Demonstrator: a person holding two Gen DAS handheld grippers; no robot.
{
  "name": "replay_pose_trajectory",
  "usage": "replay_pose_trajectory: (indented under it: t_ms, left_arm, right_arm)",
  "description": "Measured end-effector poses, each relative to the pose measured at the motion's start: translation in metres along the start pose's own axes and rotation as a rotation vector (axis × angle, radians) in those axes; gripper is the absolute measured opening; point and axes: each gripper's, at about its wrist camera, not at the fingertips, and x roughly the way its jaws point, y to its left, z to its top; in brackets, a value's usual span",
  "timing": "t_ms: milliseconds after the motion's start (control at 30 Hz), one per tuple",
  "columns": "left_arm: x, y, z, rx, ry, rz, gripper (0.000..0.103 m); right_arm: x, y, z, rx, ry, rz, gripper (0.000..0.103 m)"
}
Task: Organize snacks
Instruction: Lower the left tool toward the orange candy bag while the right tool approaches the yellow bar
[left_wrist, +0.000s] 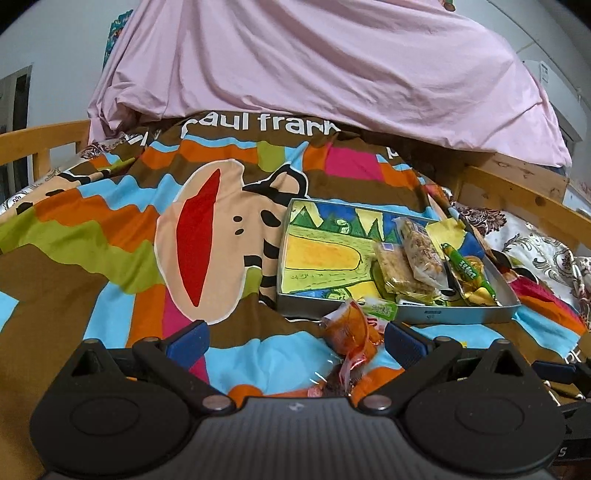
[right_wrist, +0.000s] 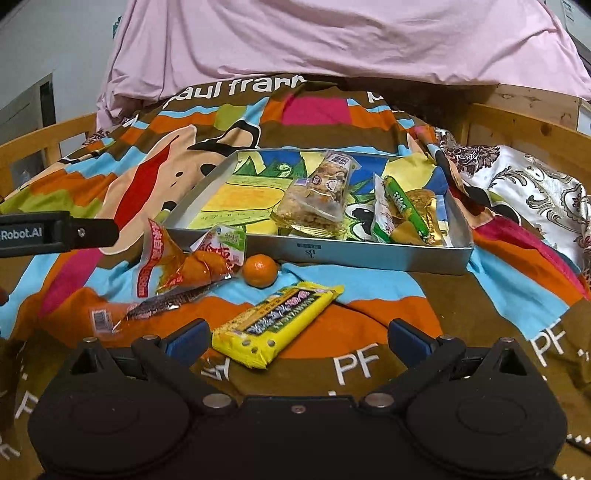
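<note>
Yellow pack (right_wrist: 277, 325) lies just ahead, btwn our right gripper's (right_wrist: 295, 341) wide-apart fingers, near the tray (right_wrist: 321, 254). We go low, squeeze its middle. Left gripper (left_wrist: 295, 341) gapes too, w/ nothing held.

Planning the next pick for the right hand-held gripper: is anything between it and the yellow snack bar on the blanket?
Nothing visible is. The right hand-held gripper is open, and the yellow wrapped snack bar lies on the colourful blanket just ahead of its fingers, partly between them. The small orange mandarin sits beyond the bar.

Matt metal tray (right_wrist: 369, 254); glossy plastic yellow packet (right_wrist: 275, 325); soft cloth blanket (right_wrist: 480, 302).
</note>
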Motion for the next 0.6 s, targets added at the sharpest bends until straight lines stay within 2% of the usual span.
replay_pose_trajectory:
  t_ms: [167, 333, 600]
  left_arm:
    - [0.014, -0.003, 0.004, 0.013, 0.017, 0.03, 0.103]
    - [0.028, -0.005, 0.005, -0.01, 0.029, 0.038, 0.103]
    - [0.038, -0.007, 0.007, -0.035, 0.013, 0.024, 0.103]
  right_arm:
    - [0.011, 0.008, 0.001, 0.007, -0.013, -0.021, 0.102]
    - [0.018, 0.016, -0.001, -0.031, -0.064, -0.043, 0.102]
    - [0.037, 0.025, -0.002, -0.043, -0.024, -0.047, 0.102]
